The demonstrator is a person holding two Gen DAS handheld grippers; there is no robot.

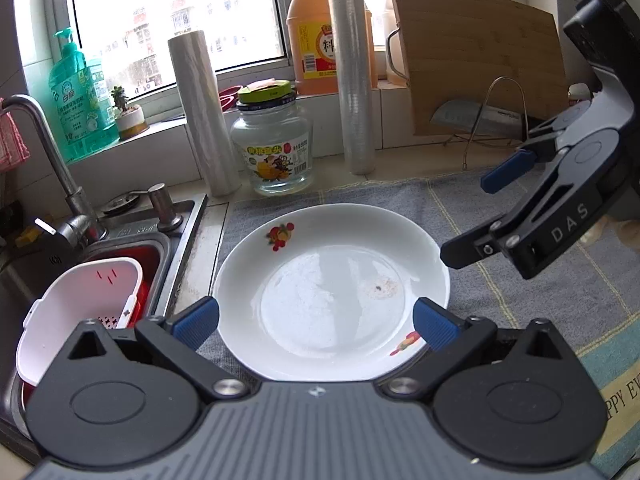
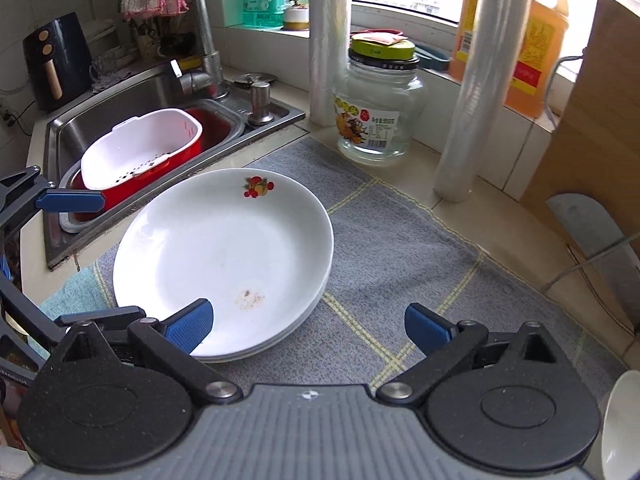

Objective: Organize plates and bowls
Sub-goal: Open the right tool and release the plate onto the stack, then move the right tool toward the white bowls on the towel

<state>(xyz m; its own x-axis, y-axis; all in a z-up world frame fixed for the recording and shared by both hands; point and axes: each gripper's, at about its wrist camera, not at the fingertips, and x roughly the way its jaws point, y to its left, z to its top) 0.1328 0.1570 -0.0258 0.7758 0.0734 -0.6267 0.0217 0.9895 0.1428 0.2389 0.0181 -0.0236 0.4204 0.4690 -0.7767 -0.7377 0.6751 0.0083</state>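
Note:
A stack of white plates [image 1: 332, 292] [image 2: 224, 256] with small fruit prints lies on a grey-blue mat; the top plate has a brown speck. My left gripper [image 1: 316, 322] hovers open over the stack's near rim, its blue pads spread wide with nothing pressed between them. My right gripper [image 2: 308, 328] is open too, its left pad above the stack's near edge and its right pad over bare mat. Each gripper shows in the other's view: the right gripper [image 1: 476, 216] off the plate's right side, the left gripper [image 2: 38, 236] at the left edge. A white bowl [image 2: 620, 420] peeks in at bottom right.
Left of the mat [image 2: 400, 248] is a steel sink [image 2: 132, 96] with a faucet [image 2: 200, 20], holding a white colander [image 2: 140, 148] in a red basin. Behind stand a glass jar [image 2: 380, 116], two film rolls [image 2: 476, 92], an oil bottle [image 1: 312, 40], a cutting board [image 1: 480, 60] and a cleaver [image 2: 592, 236].

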